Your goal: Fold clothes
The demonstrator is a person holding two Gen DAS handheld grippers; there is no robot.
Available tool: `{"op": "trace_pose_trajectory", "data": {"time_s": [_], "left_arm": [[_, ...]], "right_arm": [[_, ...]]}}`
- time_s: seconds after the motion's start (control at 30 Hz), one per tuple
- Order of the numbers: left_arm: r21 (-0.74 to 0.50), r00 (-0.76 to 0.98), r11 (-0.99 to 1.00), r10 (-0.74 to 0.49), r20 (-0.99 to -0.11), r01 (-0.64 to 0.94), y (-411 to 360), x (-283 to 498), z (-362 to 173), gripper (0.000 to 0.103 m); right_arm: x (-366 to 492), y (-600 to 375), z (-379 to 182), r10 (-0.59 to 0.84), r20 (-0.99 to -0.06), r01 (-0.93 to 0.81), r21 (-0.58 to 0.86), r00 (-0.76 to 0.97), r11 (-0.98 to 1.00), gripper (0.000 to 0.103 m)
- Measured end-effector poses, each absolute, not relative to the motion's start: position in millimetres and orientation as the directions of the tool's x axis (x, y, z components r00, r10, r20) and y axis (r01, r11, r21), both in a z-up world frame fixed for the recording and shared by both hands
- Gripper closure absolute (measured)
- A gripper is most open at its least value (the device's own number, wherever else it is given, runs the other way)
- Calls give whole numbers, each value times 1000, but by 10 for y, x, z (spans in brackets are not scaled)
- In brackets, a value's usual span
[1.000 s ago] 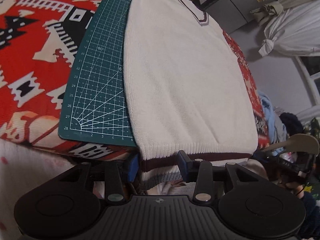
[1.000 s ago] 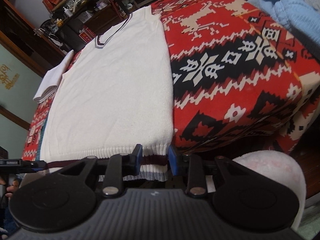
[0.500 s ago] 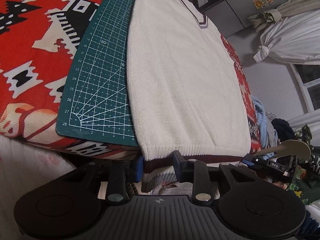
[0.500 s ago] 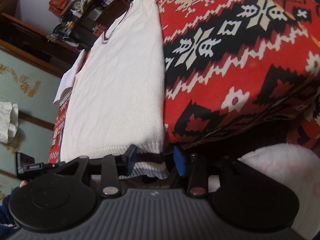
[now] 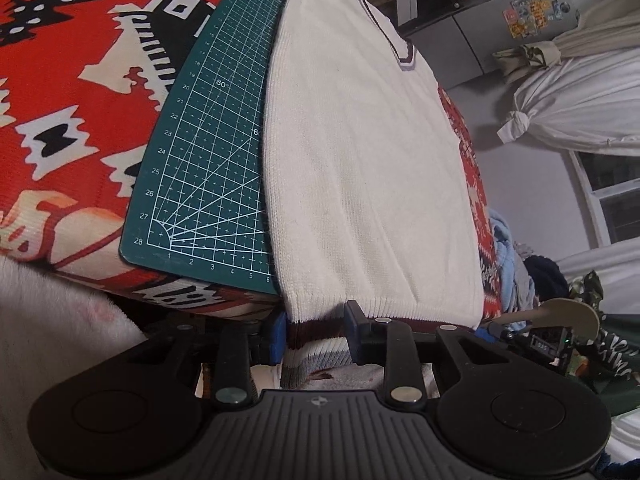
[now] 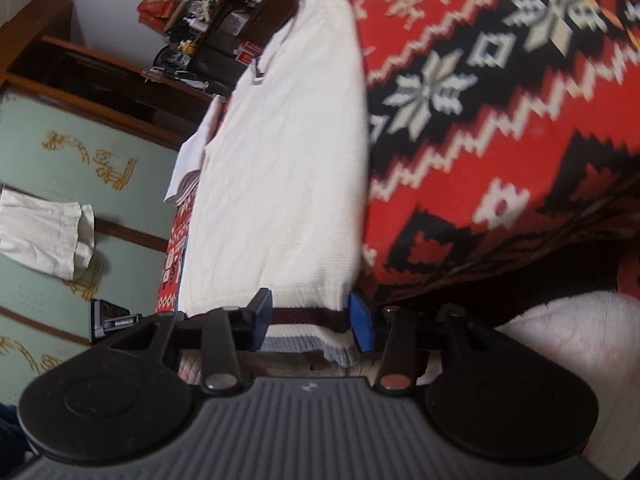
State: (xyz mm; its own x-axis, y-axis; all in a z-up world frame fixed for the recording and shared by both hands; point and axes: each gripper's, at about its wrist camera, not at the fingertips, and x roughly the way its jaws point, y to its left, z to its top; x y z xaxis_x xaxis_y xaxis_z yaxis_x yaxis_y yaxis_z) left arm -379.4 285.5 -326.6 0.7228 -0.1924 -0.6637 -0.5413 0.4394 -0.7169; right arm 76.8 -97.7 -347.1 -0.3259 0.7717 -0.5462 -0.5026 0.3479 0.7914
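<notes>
Left wrist view: a soft, limp white knit vest [image 5: 368,168] lies flat, half covering the green cutting mat [image 5: 208,152], with left gripper [image 5: 316,330] and right gripper [image 6: 310,320] both parted, straddling its striped hem [image 5: 316,326], the likeliest hold.

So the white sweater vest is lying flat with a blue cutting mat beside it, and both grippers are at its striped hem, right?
Not quite: the cutting mat is green, not blue, as the left wrist view shows. The rest holds: the white sweater vest lies flat, with the left gripper and right gripper at its striped hem.
</notes>
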Motion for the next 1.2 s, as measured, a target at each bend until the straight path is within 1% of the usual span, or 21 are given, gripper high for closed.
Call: {"op": "trace_pose_trajectory", "data": {"time_s": [0.07,0.13,0.17,0.2,0.23,0.27,0.3,0.33,0.4,0.63,0.7,0.8,0.87,0.97,1.07,1.2], "left_arm": [[-707,707,441,-201,-678,-553,2848,-3779,-3304,75],[-698,695,457,-211,-688,-552,2827,-3736,-3319,76],[-691,689,469,-212,-693,-550,2814,-3713,-3319,76],[-684,683,481,-213,-698,-549,2801,-3689,-3318,76],[-678,679,492,-214,-702,-546,2791,-3671,-3315,79],[-675,679,503,-215,-702,-540,2782,-3659,-3304,83],[-673,682,514,-212,-700,-532,2766,-3655,-3286,90],[-664,680,526,-203,-705,-532,2751,-3661,-3255,94],[-643,675,549,-180,-715,-534,2721,-3675,-3190,96],[-556,643,608,-95,-760,-566,2648,-3769,-2773,97],[-541,613,596,-101,-783,-593,2660,-3797,-2734,97],[-518,556,575,-129,-821,-633,2663,-3858,-2825,97],[-497,521,572,-137,-842,-652,2648,-3913,-2900,97],[-518,542,560,-141,-828,-646,2620,-4015,-2883,97],[-513,527,546,-147,-837,-662,2576,-4071,-2934,97],[-535,568,560,-134,-812,-633,2491,-4156,-2748,97]], "right_arm": [[723,-870,-3535,731,-601,-534,754,-324,383,62],[689,-782,-3538,724,-605,-551,747,-330,372,62],[673,-744,-3524,724,-608,-565,740,-328,365,65],[651,-722,-3503,723,-611,-581,731,-322,359,74],[628,-699,-3482,722,-615,-596,721,-316,353,78],[606,-677,-3461,722,-619,-612,711,-310,347,84],[582,-661,-3438,721,-624,-627,700,-302,343,94],[555,-672,-3409,717,-634,-641,685,-291,346,95],[516,-759,-3319,714,-646,-650,670,-270,360,96],[336,-847,-2771,705,-689,-682,597,-167,423,98],[305,-867,-2704,684,-712,-681,581,-159,446,98],[223,-927,-2826,612,-771,-684,543,-176,487,98],[254,-1129,-2843,612,-772,-661,550,-170,510,98],[232,-1308,-2801,629,-763,-638,561,-149,528,98],[141,-1351,-2793,608,-781,-645,540,-144,541,98],[56,-1457,-2575,643,-757,-651,545,-111,529,98]]}}
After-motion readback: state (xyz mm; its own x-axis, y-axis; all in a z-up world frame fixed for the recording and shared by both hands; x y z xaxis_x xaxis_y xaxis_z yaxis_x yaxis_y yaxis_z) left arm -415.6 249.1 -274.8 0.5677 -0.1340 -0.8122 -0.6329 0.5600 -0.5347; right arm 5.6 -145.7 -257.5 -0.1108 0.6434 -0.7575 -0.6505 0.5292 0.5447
